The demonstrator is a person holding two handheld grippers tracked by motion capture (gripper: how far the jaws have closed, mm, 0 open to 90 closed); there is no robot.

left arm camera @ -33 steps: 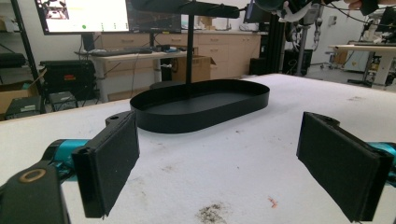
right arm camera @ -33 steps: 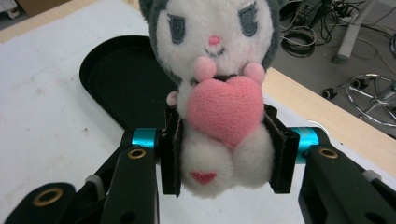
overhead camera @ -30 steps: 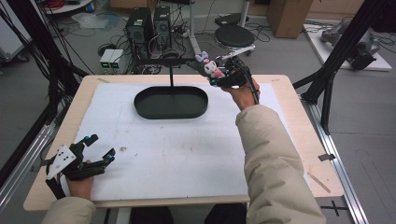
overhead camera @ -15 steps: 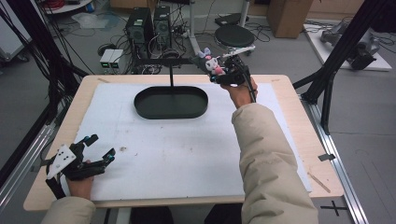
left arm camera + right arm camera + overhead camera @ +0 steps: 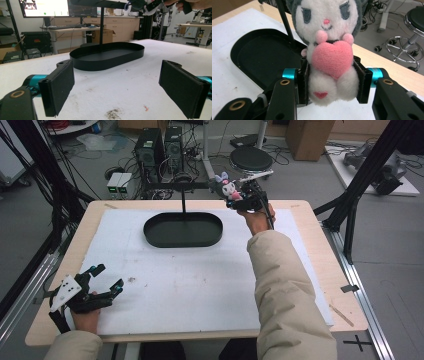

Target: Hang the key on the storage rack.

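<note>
Surface: pale wooden table (image 5: 320, 270) under a white, scuffed sheet (image 5: 190, 285) — flecks of dirt on it near me.
Tray: black oval tray (image 5: 183, 229), low-walled and smooth, with a thin black post rising from its far side.
Toy: plush doll (image 5: 329, 47) — fuzzy white body, grey hood, a pink felt heart hugged to its chest (a smaller red heart stitched lower down).
Right tongs: my right gripper (image 5: 333, 83) is clamped on the doll's soft belly, both black pads pressing in, held in the air off the tray's far right end (image 5: 239, 196).
Left tongs: my left gripper (image 5: 102, 281) rests at the near left corner, its flat padded jaws spread wide with nothing between them.
</note>
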